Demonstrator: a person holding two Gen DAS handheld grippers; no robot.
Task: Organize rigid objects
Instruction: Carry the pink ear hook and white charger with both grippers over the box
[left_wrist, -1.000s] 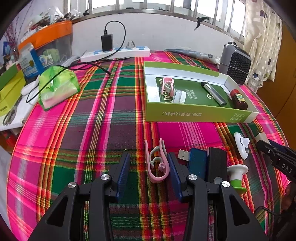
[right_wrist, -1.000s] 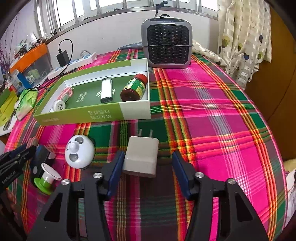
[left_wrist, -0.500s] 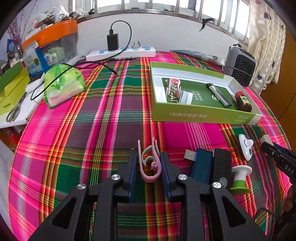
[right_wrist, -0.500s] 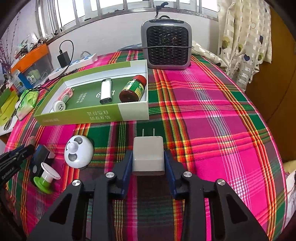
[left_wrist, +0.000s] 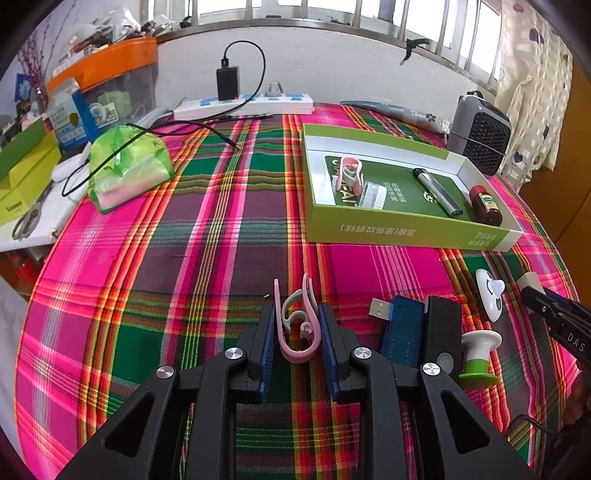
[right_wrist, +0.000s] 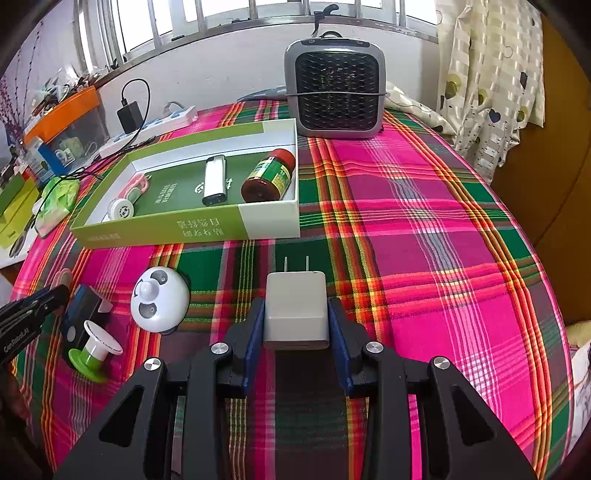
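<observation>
The left gripper (left_wrist: 297, 332) is squeezing a pink-and-grey springy plastic clip (left_wrist: 296, 326) between its blue pads, with the jaws drawn in narrow after closing on it just now; the clip is sitting low against the bright plaid tablecloth (left_wrist: 207, 258), near the front edge. The right gripper (right_wrist: 296, 325) is likewise gripping a pale grey, boxy plastic wall charger with two metal prongs (right_wrist: 296, 308), its jaws having closed onto the flat sides a moment ago, prongs pointing away toward the shallow green-and-white cardboard box (right_wrist: 207, 227).

Both items are looking light. The charger is appearing stiff and smooth-sided, so it is probably holding firmly across its broad faces as long as the pads are staying square; gripping nearer the prongs would likely be less stable. The clip is looking thin and curved with some give, so it may be flexing or twisting under pressure, and the thicker looped end between the pads is seeming the better hold.

The box is well apart from the clip and nearer the charger, already containing a dark bottle with a red cap (right_wrist: 271, 176) and a white lighter (right_wrist: 214, 180).
</observation>
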